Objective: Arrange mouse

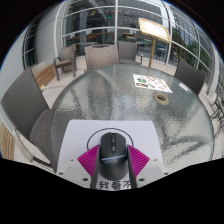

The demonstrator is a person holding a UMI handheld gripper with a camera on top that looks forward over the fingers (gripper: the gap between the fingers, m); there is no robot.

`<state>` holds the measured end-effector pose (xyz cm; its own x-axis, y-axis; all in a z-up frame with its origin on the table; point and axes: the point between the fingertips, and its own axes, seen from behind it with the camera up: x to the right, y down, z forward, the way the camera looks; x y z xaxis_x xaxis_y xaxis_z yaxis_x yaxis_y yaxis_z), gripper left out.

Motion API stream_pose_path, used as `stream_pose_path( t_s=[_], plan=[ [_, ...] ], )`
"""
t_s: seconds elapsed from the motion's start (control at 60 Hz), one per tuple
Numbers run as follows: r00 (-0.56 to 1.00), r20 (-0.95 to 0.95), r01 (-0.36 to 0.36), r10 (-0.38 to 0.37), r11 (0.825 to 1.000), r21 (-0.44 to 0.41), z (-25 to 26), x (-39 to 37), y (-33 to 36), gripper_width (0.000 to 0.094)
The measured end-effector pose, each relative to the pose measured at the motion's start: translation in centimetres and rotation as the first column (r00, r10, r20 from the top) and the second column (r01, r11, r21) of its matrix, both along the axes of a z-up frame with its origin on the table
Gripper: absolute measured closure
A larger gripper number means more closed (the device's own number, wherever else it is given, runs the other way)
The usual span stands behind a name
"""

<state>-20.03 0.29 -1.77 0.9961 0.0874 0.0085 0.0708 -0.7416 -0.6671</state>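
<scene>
A black computer mouse (111, 151) sits between my gripper's (111, 163) two fingers, its front pointing away from me. The magenta pads (88, 160) touch its left and right sides, so the fingers are shut on it. The mouse is over a white rectangular mat (92, 132) that lies on the near part of a round glass table (120, 90). Black printed characters show on the mat's near edge (106, 186). I cannot tell whether the mouse rests on the mat or is just above it.
A white sheet with coloured marks (153, 82) lies on the far right of the table. Grey chairs stand around it: one at the left (22, 98), one at the far left (64, 64), one at the right (192, 76). Windows lie beyond.
</scene>
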Motion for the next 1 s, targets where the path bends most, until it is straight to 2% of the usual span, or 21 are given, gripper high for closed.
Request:
stream_pose_path(
  t_s=[0.033,0.067,0.1,0.133,0.383,0.517,1.0],
  plan=[
    [1.000,-0.005,0.008,-0.008,1.000,-0.017,0.2,0.1,0.1,0.0402],
    [1.000,-0.007,0.022,-0.022,1.000,-0.018,0.9,0.4,-0.3,0.0275],
    [1.000,-0.009,0.027,-0.027,1.000,-0.003,1.9,0.6,-0.3,0.0145],
    [1.000,-0.015,0.025,-0.025,1.000,0.019,3.2,0.7,-0.2,0.0062],
    [0.998,-0.062,0.020,-0.012,0.991,0.130,14.5,4.1,-5.0,0.0069],
    [0.996,-0.084,0.042,-0.029,0.986,0.164,18.3,7.6,-9.3,0.0069],
    [0.995,-0.064,0.093,-0.083,0.981,0.172,19.5,19.1,-23.5,0.0076]
  ],
)
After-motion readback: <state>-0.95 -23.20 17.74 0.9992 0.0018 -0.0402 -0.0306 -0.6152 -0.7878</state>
